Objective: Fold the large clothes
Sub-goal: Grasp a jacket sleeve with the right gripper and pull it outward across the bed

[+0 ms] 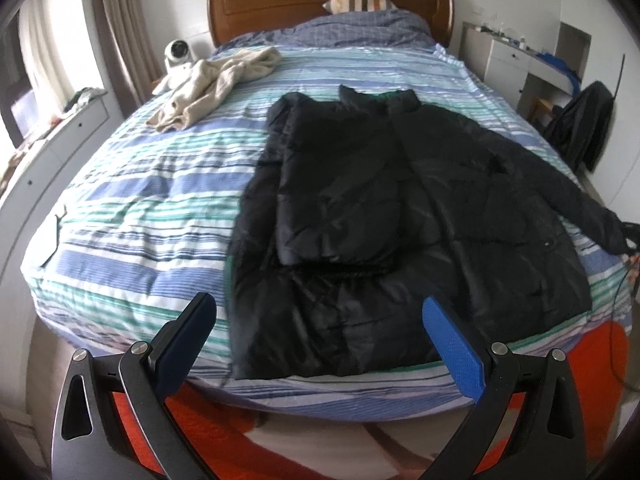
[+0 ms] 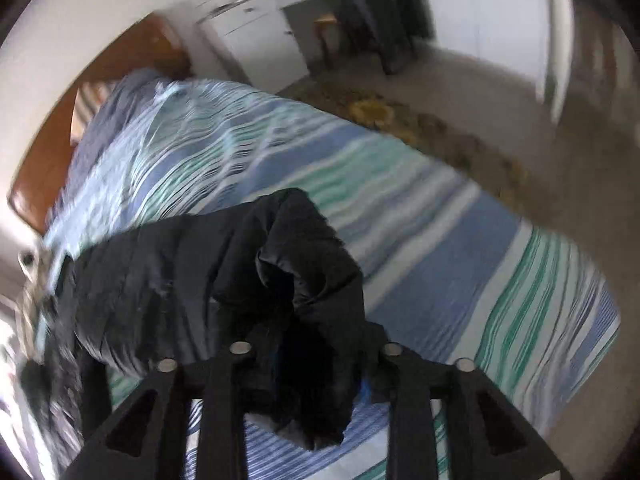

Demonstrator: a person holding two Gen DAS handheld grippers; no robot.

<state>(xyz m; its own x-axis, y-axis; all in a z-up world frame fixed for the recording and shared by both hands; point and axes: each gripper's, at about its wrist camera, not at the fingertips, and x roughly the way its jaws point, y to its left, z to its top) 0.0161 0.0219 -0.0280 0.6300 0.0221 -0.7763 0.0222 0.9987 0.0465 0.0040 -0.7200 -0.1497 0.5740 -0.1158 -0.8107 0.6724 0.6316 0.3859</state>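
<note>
Striped bed holds black jacket; right tongs gripping its sleeve

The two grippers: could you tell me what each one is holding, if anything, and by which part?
The right gripper holds the black jacket by the end of a sleeve; the left gripper is open and empty.

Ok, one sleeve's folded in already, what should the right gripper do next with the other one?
Probably carry the sleeve cuff bunched in the right gripper across the black puffer jacket, which lies flat on the striped bed, with its other sleeve already folded in.
</note>
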